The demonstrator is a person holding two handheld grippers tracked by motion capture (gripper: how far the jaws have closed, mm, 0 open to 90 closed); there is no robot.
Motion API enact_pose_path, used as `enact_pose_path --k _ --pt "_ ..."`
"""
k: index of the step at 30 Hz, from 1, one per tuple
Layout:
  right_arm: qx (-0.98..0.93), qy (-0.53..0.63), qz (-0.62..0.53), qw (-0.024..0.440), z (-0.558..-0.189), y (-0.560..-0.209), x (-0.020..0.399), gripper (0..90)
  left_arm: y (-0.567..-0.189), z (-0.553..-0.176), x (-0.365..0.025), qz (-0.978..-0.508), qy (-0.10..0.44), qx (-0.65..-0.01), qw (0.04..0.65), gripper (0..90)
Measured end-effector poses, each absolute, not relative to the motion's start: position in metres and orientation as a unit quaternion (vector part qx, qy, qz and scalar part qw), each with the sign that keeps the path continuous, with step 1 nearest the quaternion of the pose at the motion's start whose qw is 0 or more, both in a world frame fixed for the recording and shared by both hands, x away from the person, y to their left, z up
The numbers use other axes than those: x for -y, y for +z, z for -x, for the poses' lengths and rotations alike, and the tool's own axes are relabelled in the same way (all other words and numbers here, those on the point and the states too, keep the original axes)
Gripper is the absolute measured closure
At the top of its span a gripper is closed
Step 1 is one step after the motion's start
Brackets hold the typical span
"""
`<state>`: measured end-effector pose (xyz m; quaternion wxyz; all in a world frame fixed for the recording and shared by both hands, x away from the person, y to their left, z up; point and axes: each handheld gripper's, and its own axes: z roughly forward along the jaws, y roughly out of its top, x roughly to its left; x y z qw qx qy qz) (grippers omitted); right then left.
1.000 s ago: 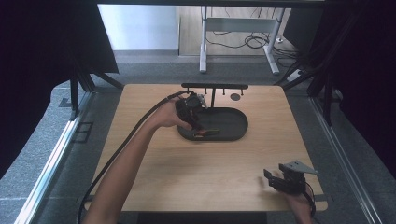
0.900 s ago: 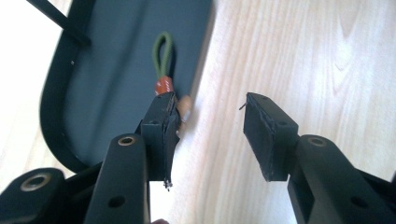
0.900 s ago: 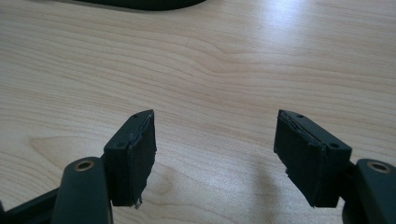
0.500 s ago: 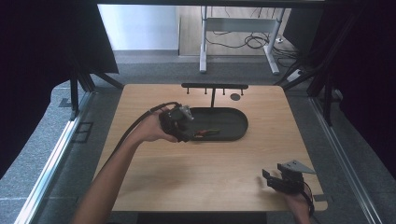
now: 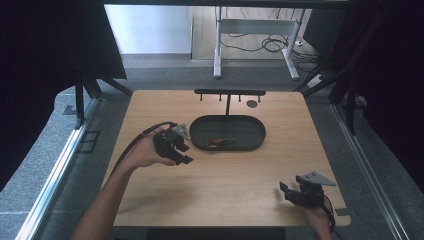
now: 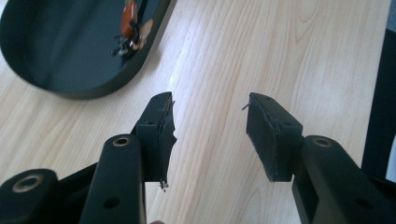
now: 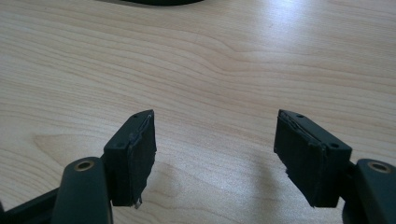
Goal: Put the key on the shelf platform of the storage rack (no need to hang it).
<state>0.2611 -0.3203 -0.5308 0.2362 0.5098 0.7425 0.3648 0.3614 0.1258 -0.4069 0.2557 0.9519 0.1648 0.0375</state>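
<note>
A black oval tray lies on the wooden table past its middle, and a small red, green and dark item rests inside it. In the left gripper view the tray and the item sit at the upper left. My left gripper hovers just left of the tray; its jaws have just been opening and nothing is between them. My right gripper stays near the table's front right corner, open and empty over bare wood.
A low black rack with several pegs stands behind the tray, next to a small dark disc. The wooden table ends in grey floor on all sides. Desk legs and cables lie beyond the far edge.
My left gripper has drawn back from over the tray to the left and toward the front, leaving the small item in the tray. The right gripper has kept still.
</note>
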Motion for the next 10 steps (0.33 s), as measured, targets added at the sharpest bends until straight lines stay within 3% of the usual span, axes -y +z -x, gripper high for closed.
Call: enact_pose_path --k 10 --pt "-0.739 0.369 -0.51 0.24 -0.2603 -0.528 0.3216 29.8 -0.4129 -0.3547 -0.135 -0.947 0.04 -0.176 0.265 49.1"
